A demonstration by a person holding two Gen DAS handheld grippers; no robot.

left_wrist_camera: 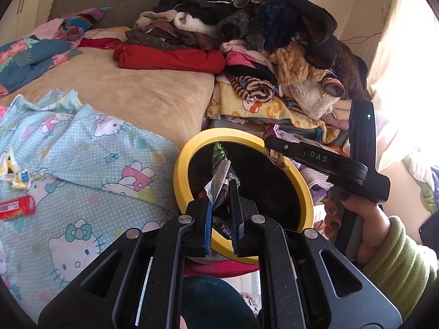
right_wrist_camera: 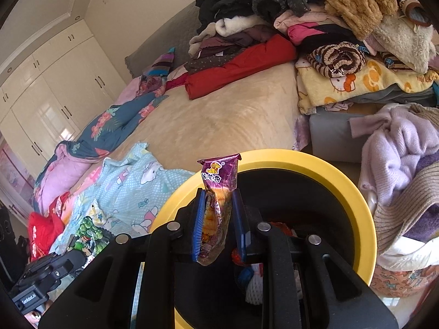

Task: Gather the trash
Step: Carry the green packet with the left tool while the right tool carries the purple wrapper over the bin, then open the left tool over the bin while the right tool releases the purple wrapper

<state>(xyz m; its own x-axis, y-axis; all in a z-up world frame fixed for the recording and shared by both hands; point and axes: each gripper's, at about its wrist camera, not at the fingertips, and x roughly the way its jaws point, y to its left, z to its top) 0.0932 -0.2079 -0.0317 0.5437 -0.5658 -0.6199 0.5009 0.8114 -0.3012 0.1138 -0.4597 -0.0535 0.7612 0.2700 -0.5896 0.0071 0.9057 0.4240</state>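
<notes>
Nearest the left wrist camera, the left gripper [left_wrist_camera: 221, 192] has its fingers clamped on a crumpled green-and-silver wrapper [left_wrist_camera: 221, 172], held over the dark mouth of the yellow-rimmed bin [left_wrist_camera: 189, 153]. In the right wrist view, the right gripper [right_wrist_camera: 218, 205] has its fingers pressed against a purple snack wrapper [right_wrist_camera: 219, 181] that stands upright between them, likewise above the bin, where red and white rubbish [right_wrist_camera: 253, 285] already lies inside. A hand [left_wrist_camera: 365, 219] in a green sleeve [left_wrist_camera: 397, 260] grips the right tool's handle at the bin's right side. Just beside the bin's left edge lies a pale blue cartoon-print quilt [left_wrist_camera: 90, 148]; on it, well apart from the bin, rest a red wrapper [left_wrist_camera: 17, 207] and a torn yellow-white wrapper [left_wrist_camera: 16, 172]. Right of the bin, a heap of lilac knitwear [right_wrist_camera: 397, 148] crowds the rim. Beyond lies the beige bedspread [left_wrist_camera: 137, 90], with a red garment [left_wrist_camera: 175, 59] and a tall pile of clothes [left_wrist_camera: 247, 22] behind. White wardrobe doors [right_wrist_camera: 55, 82] stand farthest.
</notes>
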